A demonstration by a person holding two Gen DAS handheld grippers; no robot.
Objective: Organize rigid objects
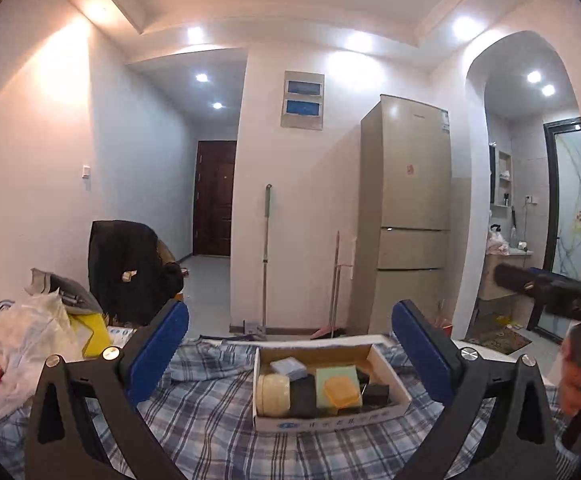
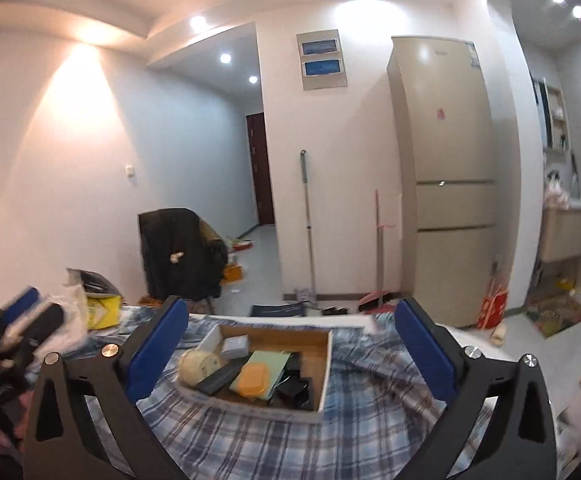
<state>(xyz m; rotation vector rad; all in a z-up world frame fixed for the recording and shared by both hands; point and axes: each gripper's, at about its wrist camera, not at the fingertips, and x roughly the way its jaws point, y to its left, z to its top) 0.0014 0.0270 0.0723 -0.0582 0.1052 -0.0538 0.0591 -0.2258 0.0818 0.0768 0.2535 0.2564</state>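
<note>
A shallow cardboard box (image 1: 398,390) (image 2: 324,368) lies on a blue plaid bedsheet (image 1: 210,432) (image 2: 350,432). Inside it are a cream round tin (image 1: 272,394) (image 2: 198,366), an orange lidded case (image 1: 342,391) (image 2: 252,378), a green flat box (image 1: 332,376) (image 2: 272,362), a grey-blue small box (image 1: 288,367) (image 2: 235,346) and black items (image 1: 374,392) (image 2: 294,390). My left gripper (image 1: 290,344) is open, well back from the box, nothing between its blue pads. My right gripper (image 2: 290,344) is open too, wide and empty, also short of the box.
Plastic bags and a yellow packet (image 1: 90,332) (image 2: 104,310) crowd the bed's left side. A chair draped in black clothing (image 1: 130,272) (image 2: 182,256) stands beyond. Across the floor are a mop (image 1: 266,260) (image 2: 308,228), a tall fridge (image 1: 410,216) (image 2: 450,176) and a doorway.
</note>
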